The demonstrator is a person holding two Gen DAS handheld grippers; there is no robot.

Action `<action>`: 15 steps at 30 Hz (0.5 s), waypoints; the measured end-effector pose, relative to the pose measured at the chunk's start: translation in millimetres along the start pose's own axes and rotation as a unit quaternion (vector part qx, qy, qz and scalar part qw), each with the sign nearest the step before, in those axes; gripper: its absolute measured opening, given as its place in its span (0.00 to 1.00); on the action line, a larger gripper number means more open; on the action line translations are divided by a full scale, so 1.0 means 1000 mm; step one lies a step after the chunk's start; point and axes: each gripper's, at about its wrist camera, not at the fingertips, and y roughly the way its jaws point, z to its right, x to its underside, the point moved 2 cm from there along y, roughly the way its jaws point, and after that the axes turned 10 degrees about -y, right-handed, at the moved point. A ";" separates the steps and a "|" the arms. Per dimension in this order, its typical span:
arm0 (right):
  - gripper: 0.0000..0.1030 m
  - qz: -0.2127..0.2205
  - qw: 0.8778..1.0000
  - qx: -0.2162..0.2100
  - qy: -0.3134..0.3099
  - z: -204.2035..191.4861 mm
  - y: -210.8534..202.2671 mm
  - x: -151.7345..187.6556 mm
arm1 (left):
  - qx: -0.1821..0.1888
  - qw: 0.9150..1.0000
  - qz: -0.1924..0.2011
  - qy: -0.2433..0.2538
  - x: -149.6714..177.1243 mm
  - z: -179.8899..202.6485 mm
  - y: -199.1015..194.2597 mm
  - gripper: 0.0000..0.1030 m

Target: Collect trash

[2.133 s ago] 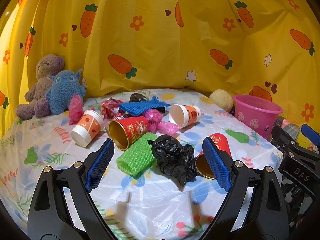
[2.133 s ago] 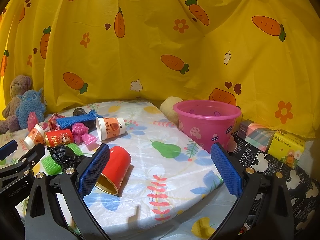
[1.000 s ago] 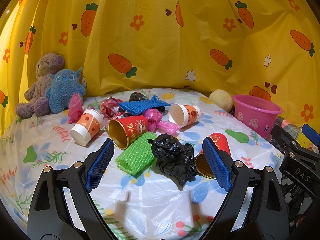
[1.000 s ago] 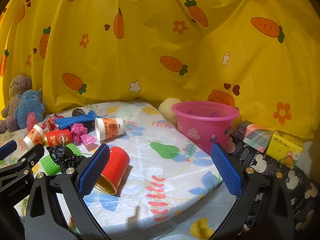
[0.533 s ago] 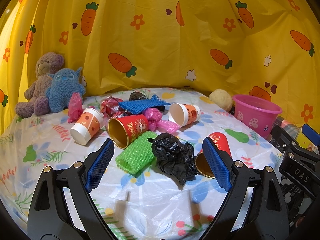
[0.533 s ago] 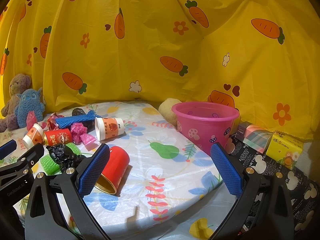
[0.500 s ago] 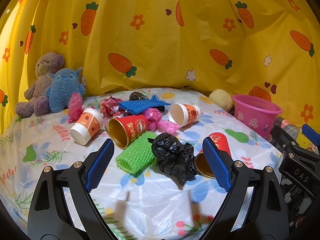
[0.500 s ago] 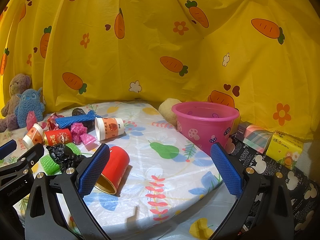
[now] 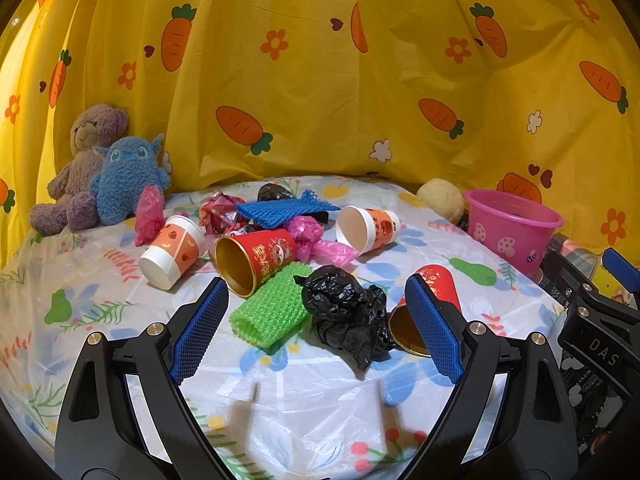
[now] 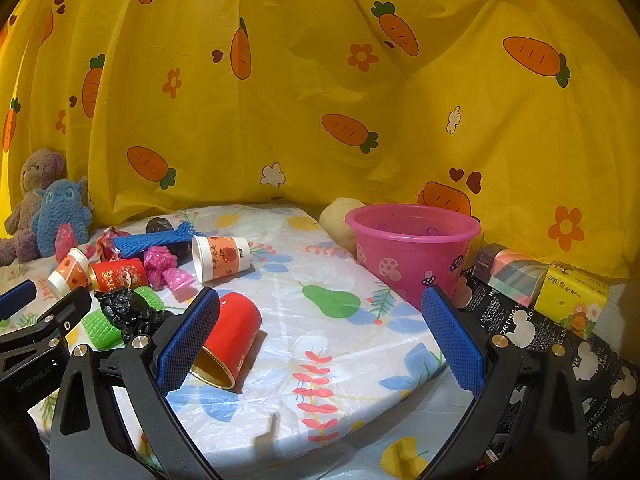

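Black plastic bag: crumpled, lying on the flowered table cover just ahead of the left gripper, inside the line of its jaws, slightly right of centre.
Left gripper: spread wide, holding nothing.
Right gripper: spread wide, empty; the tipped red paper cup lies just beside its left finger, mouth toward the camera.
Nearer hand: left for the bag, by my judgement.
Pink bucket: upright at the table's right edge, well apart from the bag.

- "DAS" is read in white on the right gripper, at the left wrist view's right edge.
- "GenRobot.AI" is printed on the left gripper, at the right wrist view's lower left.
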 end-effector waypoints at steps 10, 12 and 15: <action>0.95 0.001 1.000 0.001 0.001 -0.001 -0.001 0.001 | 0.000 1.000 -0.001 -0.001 0.001 0.000 0.000 0.86; 0.95 0.001 1.000 0.001 0.000 -0.001 -0.001 0.001 | 0.001 1.000 -0.001 -0.001 0.001 0.000 0.001 0.86; 0.95 0.003 1.000 0.000 0.000 -0.002 0.000 0.002 | 0.002 1.000 -0.001 0.000 0.002 0.000 0.001 0.86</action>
